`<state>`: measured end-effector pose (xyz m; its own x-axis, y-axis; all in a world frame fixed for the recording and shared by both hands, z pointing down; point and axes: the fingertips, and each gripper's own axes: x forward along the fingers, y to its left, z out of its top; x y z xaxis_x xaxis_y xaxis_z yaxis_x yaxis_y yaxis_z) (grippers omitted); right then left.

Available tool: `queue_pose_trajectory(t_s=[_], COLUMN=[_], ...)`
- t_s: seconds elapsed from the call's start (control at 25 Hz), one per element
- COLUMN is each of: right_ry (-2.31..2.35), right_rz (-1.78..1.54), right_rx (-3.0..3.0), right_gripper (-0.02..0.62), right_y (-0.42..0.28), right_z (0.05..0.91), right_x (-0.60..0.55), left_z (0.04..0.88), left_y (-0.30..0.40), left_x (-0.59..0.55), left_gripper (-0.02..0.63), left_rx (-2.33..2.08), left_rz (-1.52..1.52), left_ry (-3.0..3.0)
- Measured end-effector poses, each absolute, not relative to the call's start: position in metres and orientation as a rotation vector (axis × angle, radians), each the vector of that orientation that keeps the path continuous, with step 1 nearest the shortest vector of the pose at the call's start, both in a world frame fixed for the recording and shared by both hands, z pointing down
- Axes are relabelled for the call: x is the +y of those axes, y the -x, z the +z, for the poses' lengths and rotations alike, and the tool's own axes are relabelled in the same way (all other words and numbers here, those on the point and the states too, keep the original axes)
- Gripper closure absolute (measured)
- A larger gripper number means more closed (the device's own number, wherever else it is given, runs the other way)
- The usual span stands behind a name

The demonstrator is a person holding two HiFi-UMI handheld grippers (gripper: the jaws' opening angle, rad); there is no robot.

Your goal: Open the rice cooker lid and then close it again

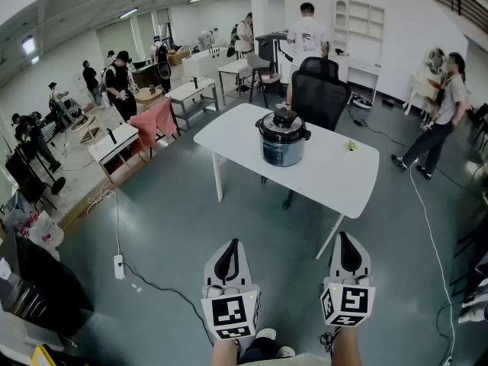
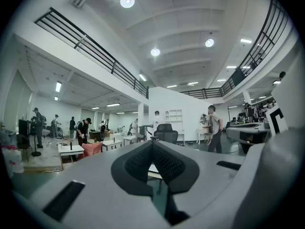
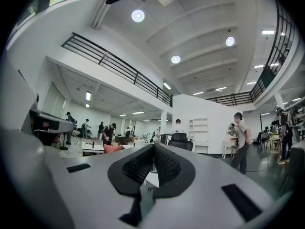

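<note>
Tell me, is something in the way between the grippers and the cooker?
Nothing visible is. Only floor and the near side of the table lie between the left gripper, the right gripper and the cooker.

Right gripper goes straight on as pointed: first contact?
Likely the near edge of the white rectangular table; only grey floor lies before it. Height is unclear: the right gripper may pass above the top.

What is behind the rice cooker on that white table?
A black office chair stands behind the rice cooker, past the white table's far edge. The table covers its seat.
</note>
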<state>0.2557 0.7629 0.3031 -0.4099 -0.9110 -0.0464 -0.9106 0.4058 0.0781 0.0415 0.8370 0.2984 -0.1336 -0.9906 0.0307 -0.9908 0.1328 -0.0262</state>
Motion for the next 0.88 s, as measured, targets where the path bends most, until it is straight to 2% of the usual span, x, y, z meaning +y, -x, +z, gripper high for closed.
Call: queue_pose_trajectory(t_s=[0.8,0.84,0.88], right_ry=[-1.732,-1.742,-1.752], right_rz=[-0.141,-0.136,-0.13], right_rx=[-2.593,-2.588,-2.582], right_gripper=[0.581,0.581,0.581], right_y=[-0.238,-0.237,-0.236], right_z=[0.313,0.315,0.316], right_x=[0.718,0.714,0.71], left_z=[0.298,0.298,0.299], left_y=[-0.023,-0.021,-0.019], left_x=[0.787,0.782,0.777], left_gripper=[0.592,0.587,0.554], left_rx=[-2.34,-2.331,-2.323], left_rz=[0.041,0.036,0.032], left_ry=[-2.107,-2.119,-2.128])
